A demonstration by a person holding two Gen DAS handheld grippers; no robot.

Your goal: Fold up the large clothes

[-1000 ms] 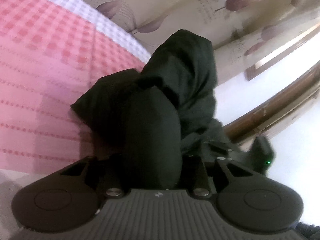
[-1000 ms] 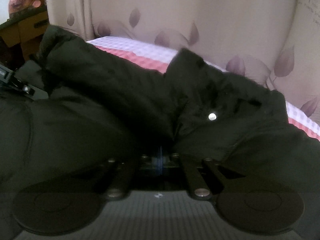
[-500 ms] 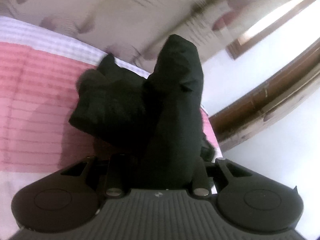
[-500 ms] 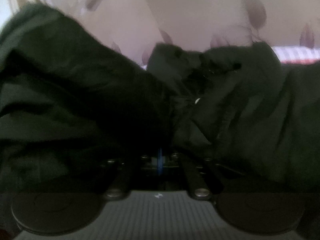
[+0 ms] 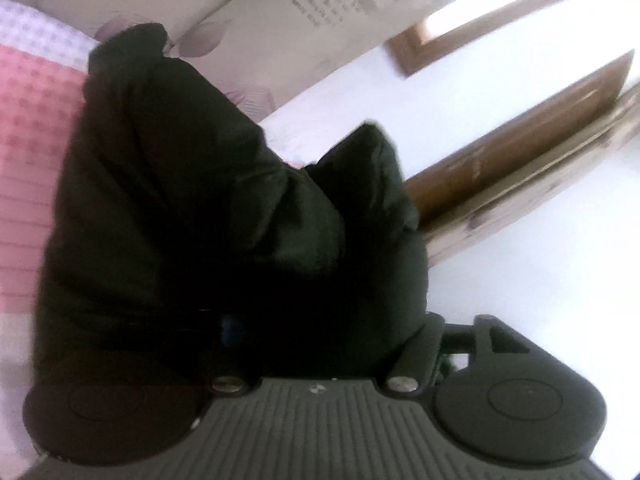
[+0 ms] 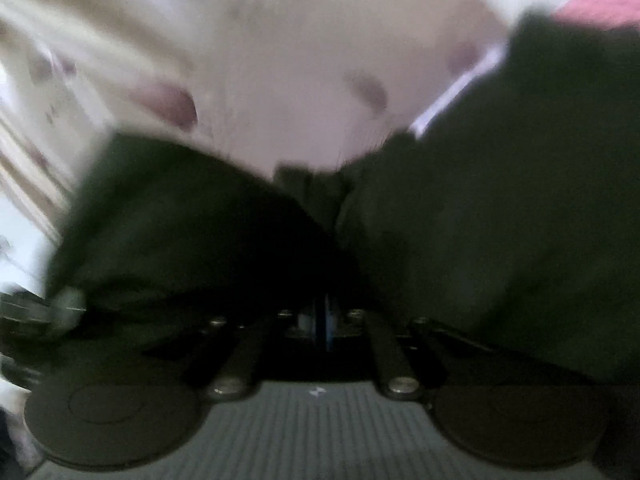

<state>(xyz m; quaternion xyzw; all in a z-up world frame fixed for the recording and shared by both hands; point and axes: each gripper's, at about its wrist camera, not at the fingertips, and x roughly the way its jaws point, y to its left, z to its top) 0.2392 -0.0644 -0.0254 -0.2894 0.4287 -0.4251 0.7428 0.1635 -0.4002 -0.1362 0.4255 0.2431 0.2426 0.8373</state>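
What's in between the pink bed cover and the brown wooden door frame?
In the left wrist view, the black puffy jacket bulges up between the pink bed cover and the wooden door frame.

Bed with a pink checked cover crossed by pale stripes; a white-and-lilac checked band runs along its far edge, below the leaf-print curtain. A dark, puffy black jacket sits heaped over the cover, bulging up in two rounded peaks and hiding most of the bed on that side. In the blurred right wrist view the same dark jacket fills the lower frame, with only a pink corner of the cover showing at top right.
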